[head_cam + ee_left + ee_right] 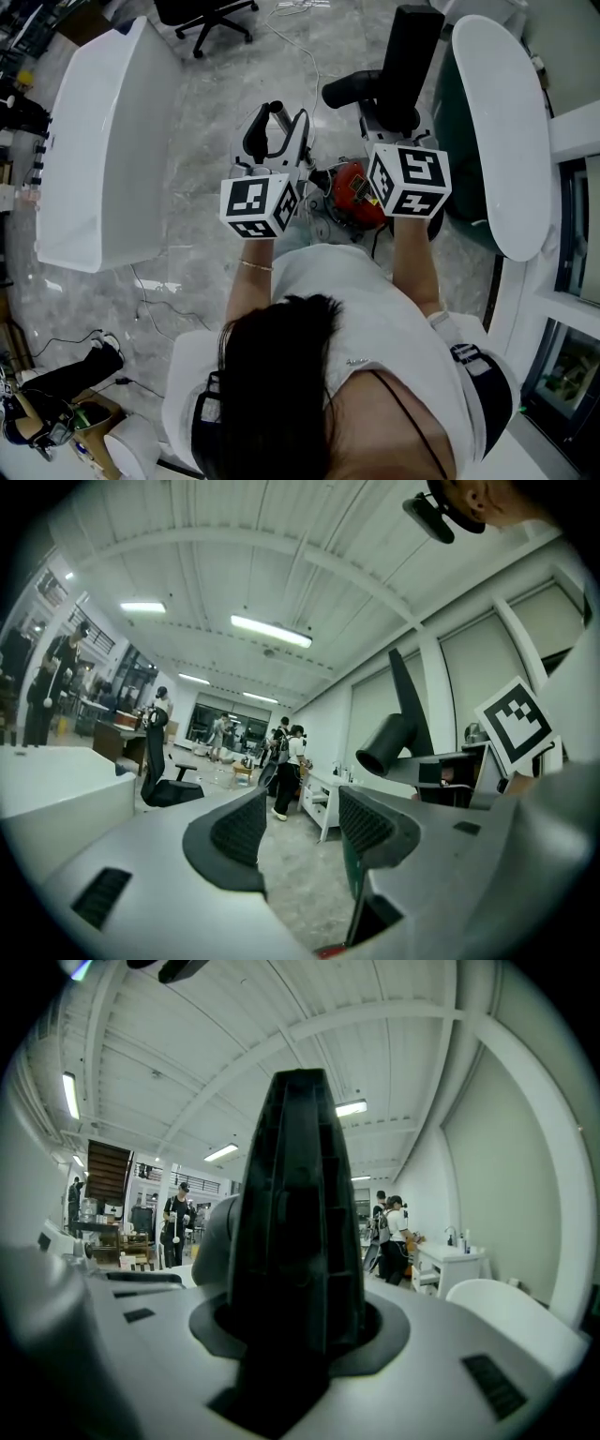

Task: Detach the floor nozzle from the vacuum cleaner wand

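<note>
Large open-plan lab or workshop: long white tables on a polished stone floor, strip lights overhead, a black office chair and people at benches ahead of the left gripper.

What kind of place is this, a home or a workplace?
Probably a workplace, an open office or lab: an office chair on wheels, long white tables, strip lights on a bare ceiling, and people standing far off.

The black floor nozzle stands straight up, off the floor. Its short round tube sticks out sideways, open at the end.
</note>
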The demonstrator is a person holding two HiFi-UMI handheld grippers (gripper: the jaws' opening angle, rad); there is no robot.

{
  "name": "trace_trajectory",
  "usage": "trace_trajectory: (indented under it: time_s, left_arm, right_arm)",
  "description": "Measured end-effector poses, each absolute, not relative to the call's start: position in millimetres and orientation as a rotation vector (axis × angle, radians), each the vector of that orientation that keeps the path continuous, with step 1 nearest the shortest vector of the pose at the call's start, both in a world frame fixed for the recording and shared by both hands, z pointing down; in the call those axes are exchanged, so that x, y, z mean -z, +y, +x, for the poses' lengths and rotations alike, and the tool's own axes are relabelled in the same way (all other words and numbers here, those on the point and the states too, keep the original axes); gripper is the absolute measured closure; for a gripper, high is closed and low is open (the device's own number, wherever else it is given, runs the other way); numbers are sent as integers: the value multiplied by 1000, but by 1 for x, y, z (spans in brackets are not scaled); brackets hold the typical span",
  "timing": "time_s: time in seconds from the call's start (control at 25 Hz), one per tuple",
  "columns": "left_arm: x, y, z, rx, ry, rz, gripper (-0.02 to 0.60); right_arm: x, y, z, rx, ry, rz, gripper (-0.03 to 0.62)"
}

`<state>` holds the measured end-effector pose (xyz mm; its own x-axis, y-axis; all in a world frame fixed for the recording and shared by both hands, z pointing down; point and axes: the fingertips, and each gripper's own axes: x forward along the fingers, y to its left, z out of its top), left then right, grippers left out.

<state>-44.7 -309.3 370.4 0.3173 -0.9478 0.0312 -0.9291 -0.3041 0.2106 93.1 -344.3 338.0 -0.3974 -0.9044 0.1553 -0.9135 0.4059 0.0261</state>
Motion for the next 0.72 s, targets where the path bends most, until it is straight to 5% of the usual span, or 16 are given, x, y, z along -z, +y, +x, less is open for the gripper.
trace_trajectory:
  time_s: [0.2, 0.72]
  left_arm:
    - [-375, -300, -41, -30, -1796, 2391, 355]
    - [-375, -282, -36, -31, -1842, 2326, 559]
  right_arm:
    - [-350, -334, 106, -126, -2462, 1685, 402]
    - [-378, -310, 110, -118, -2387, 1679, 402]
